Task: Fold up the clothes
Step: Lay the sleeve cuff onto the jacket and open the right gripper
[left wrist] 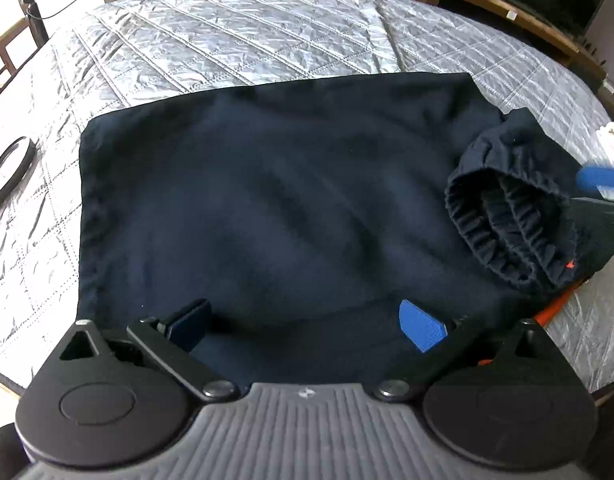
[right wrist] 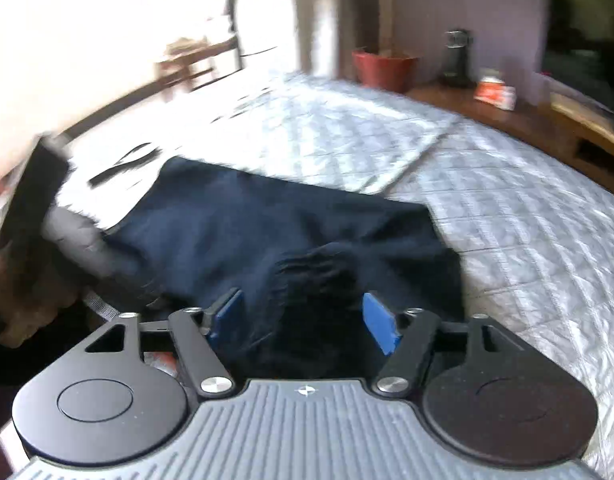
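The left gripper [left wrist: 305,326] is hovering wide-fingered over the near edge of the navy garment [left wrist: 267,200] lying on the quilted cover [left wrist: 227,40], while the right gripper [right wrist: 303,320], jaws also wide, is straddling its bunched elastic cuffs [right wrist: 311,272], likely to flatten them.

Open quilted bed cover [left wrist: 235,40] across the upper half of the left wrist frame, free for passage. Blocked at lower centre by the dark garment [left wrist: 267,208], at right by its bunched elastic cuff [left wrist: 511,224]. Black loop [left wrist: 11,172] at left edge.
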Available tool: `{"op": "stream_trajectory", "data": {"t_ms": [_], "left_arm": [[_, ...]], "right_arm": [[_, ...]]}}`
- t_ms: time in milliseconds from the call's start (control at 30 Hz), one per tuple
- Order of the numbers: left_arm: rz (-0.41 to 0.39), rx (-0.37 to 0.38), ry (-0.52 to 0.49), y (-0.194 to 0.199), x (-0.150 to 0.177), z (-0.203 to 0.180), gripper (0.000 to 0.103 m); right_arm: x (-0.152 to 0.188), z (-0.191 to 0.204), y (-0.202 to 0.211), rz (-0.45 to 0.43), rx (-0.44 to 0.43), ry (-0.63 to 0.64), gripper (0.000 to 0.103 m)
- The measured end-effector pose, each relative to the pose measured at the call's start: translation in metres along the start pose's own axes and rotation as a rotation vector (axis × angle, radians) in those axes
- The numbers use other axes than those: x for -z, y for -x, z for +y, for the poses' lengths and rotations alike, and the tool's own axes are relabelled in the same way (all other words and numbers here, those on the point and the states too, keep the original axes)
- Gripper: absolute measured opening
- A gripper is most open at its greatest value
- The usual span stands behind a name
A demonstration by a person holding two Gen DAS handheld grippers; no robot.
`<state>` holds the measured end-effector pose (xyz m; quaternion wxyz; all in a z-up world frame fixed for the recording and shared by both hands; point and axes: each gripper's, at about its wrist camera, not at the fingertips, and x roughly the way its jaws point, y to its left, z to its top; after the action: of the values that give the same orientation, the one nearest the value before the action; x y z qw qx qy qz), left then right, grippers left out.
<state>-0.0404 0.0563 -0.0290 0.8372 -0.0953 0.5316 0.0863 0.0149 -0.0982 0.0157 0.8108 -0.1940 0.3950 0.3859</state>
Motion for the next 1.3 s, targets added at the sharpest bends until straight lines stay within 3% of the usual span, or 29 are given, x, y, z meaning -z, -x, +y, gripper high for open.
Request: {"op": "stream_trajectory", "data": {"t_ms": [33,133,267,333,467,533,600,667,767,867,933,1000,1100,1200,1267,1300], "left_arm": [[0.0,0.001,0.001,0.001,0.001,0.0,0.1],[-0.002,0.003,0.011,0.005,0.004,0.002,0.1],[-0.008,0.012,0.013,0.014,0.01,0.001,0.1],[-0.014,0.021,0.018,0.02,0.015,-0.001,0.1],[-0.014,0.044,0.052,0.025,0.026,-0.008,0.101],[-0.001,0.052,0.056,0.024,0.031,-0.013,0.101],[0.01,0.053,0.049,0.023,0.036,-0.017,0.101],[0.014,0.041,0.043,0.022,0.039,-0.02,0.101],[0.019,0.017,0.049,0.022,0.044,-0.021,0.101],[0.018,-0.009,0.061,0.022,0.05,-0.02,0.101],[0.013,-0.017,0.075,0.025,0.052,-0.017,0.101],[0.013,-0.029,0.09,0.028,0.054,-0.013,0.101],[0.016,-0.04,0.105,0.031,0.059,-0.01,0.102],[0.018,-0.049,0.106,0.028,0.06,-0.007,0.102],[0.018,-0.062,0.101,0.024,0.059,-0.005,0.102],[0.014,-0.073,0.096,0.022,0.055,-0.006,0.102]], "right_arm": [[-0.002,-0.004,0.001,-0.011,-0.005,-0.039,0.031],[-0.005,0.008,-0.024,0.034,-0.025,-0.046,0.034],[-0.009,0.013,-0.053,0.07,0.034,-0.081,0.039],[-0.015,0.005,-0.052,0.077,-0.012,-0.153,0.053],[-0.013,-0.015,-0.016,-0.06,-0.066,-0.307,0.052],[-0.01,-0.021,-0.019,-0.081,-0.072,-0.34,0.051],[-0.008,-0.015,-0.034,-0.034,-0.049,-0.278,0.051],[-0.005,0.0,-0.062,0.089,-0.006,-0.152,0.057],[-0.013,0.01,-0.057,0.107,0.0,-0.096,0.06],[-0.01,-0.015,-0.02,-0.037,0.01,-0.246,0.059],[0.0,-0.041,0.0,-0.099,0.109,-0.349,0.068],[0.018,-0.075,0.01,-0.103,0.185,-0.499,0.072],[0.05,-0.117,0.006,-0.03,0.142,-0.743,0.072],[0.058,-0.115,-0.01,0.023,0.082,-0.735,0.071],[0.057,-0.108,-0.019,0.021,-0.013,-0.757,0.066],[0.055,-0.105,-0.022,0.026,-0.028,-0.759,0.058]]}}
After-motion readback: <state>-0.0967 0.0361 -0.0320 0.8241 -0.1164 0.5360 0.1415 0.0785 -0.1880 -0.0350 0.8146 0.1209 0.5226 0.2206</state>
